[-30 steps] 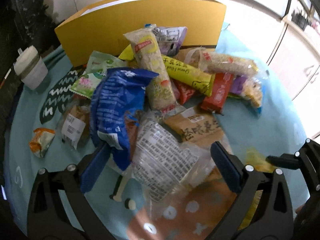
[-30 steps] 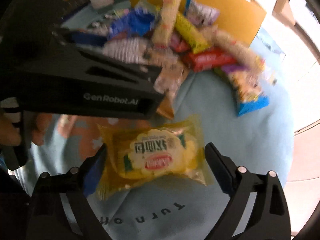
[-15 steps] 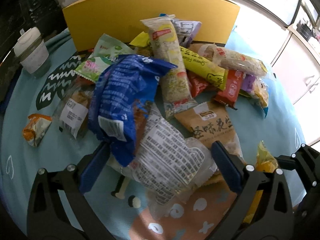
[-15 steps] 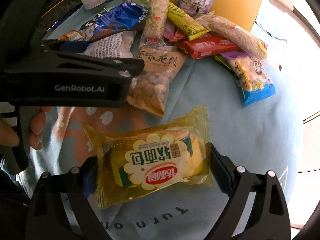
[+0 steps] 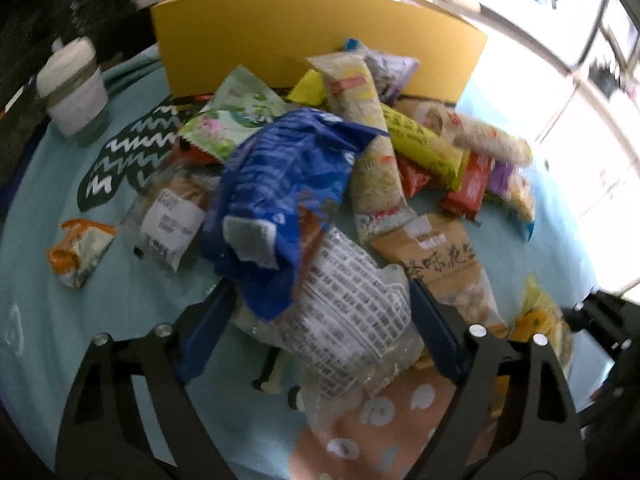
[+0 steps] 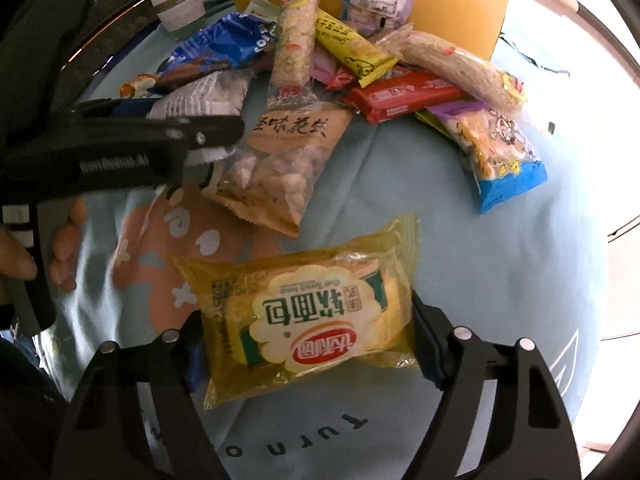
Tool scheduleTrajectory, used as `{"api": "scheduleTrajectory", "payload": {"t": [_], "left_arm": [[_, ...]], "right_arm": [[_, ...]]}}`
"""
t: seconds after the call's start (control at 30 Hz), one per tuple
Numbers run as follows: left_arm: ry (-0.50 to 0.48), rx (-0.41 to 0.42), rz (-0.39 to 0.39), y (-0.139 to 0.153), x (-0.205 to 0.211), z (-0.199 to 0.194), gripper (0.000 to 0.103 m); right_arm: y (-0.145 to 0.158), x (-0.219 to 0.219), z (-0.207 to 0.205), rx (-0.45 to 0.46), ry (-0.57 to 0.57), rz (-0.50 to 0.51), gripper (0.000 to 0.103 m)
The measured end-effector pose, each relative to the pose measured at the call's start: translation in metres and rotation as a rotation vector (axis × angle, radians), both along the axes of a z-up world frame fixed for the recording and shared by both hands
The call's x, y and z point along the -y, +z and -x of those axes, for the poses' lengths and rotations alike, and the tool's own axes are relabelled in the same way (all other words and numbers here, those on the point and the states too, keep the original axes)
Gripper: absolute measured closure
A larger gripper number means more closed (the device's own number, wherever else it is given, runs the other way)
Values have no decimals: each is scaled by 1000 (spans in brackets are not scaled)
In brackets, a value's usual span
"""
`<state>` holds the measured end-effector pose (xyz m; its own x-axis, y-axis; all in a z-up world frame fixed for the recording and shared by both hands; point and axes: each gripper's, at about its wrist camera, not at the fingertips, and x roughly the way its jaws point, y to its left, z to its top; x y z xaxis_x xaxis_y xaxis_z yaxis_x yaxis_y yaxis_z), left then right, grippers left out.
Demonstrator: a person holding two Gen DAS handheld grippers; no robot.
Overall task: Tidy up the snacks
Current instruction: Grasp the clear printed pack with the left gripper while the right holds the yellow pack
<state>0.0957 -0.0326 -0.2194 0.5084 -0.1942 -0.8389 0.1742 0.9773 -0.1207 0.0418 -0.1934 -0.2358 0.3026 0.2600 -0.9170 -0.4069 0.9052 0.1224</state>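
Fingers of the right gripper (image 6: 310,344) straddle the yellow bread packet (image 6: 308,312), which lies flat on the tabletop (image 6: 500,280) apart from the heap; they have just been closing, and the pads sit against the packet's two ends, though a firm grip cannot be confirmed. Fingers of the left gripper (image 5: 316,332) have likewise been closing, set either side of the clear printed bag (image 5: 352,312) at the near edge of the heap, under the blue bag (image 5: 280,184); contact on its right side looks likely, on the left uncertain.

Assessment: both pickups are at the closing stage and sorting has barely begun. The yellow box (image 5: 316,36) stands behind the heap, probably the destination. Next move requires finishing each closure, then lifting without dragging the overlapping blue bag.
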Motion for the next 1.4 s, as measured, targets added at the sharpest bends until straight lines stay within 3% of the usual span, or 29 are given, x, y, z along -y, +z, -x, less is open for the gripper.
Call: {"api": "scheduleTrajectory", "payload": {"t": [0.1, 0.37, 0.47, 0.53, 0.67, 0.77, 0.87, 0.93, 1.03, 1.1, 1.17, 1.23, 1.3, 1.4], "left_arm": [[46, -37, 27, 0, -1, -8, 2], [213, -102, 3, -15, -15, -27, 2], [141, -69, -67, -16, -14, -16, 14], [138, -40, -64, -13, -25, -8, 35], [99, -20, -81, -11, -36, 3, 41], [92, -14, -132, -15, -43, 5, 35], [115, -26, -126, -14, -38, -1, 6], [141, -4, -92, -8, -38, -7, 6], [149, 28, -66, -4, -39, -16, 6], [174, -12, -42, -12, -45, -27, 7], [186, -30, -41, -19, -44, -36, 22], [143, -9, -82, -17, -43, -34, 48], [121, 1, -82, -15, -49, -33, 58], [99, 5, -56, -12, -61, -21, 61]], "right_arm": [[-2, -4, -1, 6, 13, 20, 16], [-4, -16, -1, 10, 33, 48, 14], [-4, -18, 0, 12, 32, 45, 14], [-3, -12, 6, 15, 28, 40, 14], [-6, -12, 5, 4, 38, 16, 3], [-8, -18, 9, 25, 45, 52, 1], [-5, -15, 4, -4, 8, 20, 1], [5, -11, 2, 28, -21, 2, 5], [12, -18, 4, 83, 24, 48, 5], [7, -23, 2, 79, 39, 90, 5], [0, -25, 0, 50, 49, 110, 13], [-1, -27, 3, 28, 59, 98, 24], [1, -26, 6, 22, 53, 76, 26], [4, -19, 7, -4, 36, 11, 26]]}}
